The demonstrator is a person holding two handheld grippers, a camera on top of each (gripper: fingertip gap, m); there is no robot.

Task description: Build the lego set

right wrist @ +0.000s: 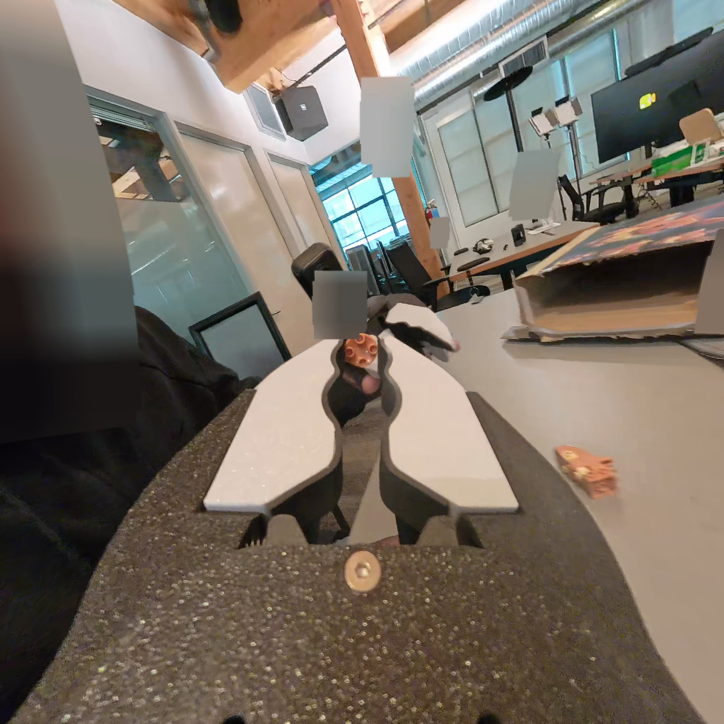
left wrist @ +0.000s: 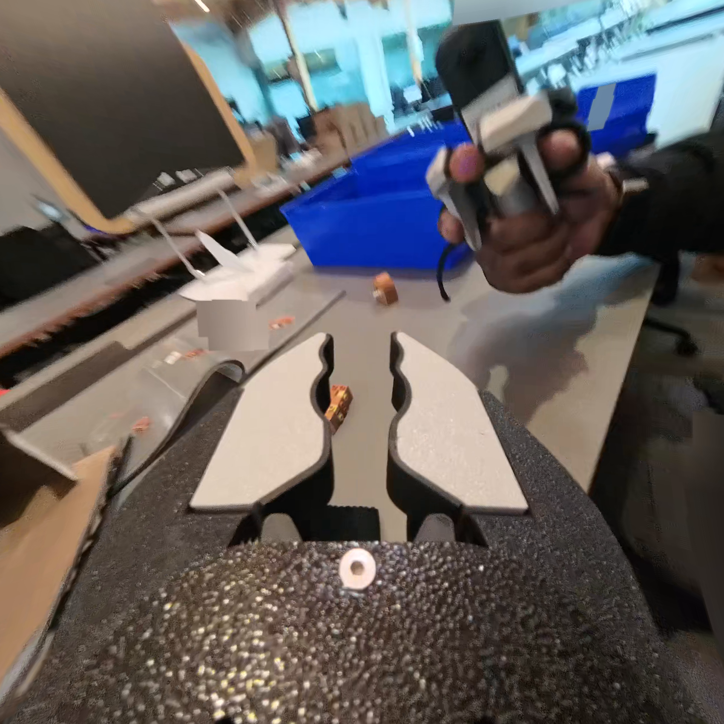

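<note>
Left gripper (left wrist: 361,341): spread, nothing pinched, poised over the grey tabletop (left wrist: 391,313). Small brown-and-orange brick assembly (left wrist: 339,407) lying on the tabletop between the 2 fingers, hard by the left finger (left wrist: 274,411); contact with its pad not discernible. Round brown piece (left wrist: 386,288) farther ahead on the tabletop, near a blue bin (left wrist: 364,231); white open box (left wrist: 239,274) and cardboard box (left wrist: 47,529) to the left.

Right gripper (right wrist: 360,354): raised off the tabletop, narrowed on a round orange studded piece (right wrist: 360,352) pinched at the fingertips. Second brown brick cluster (right wrist: 587,470) on the tabletop at right; torn cardboard box (right wrist: 611,297) beyond.
</note>
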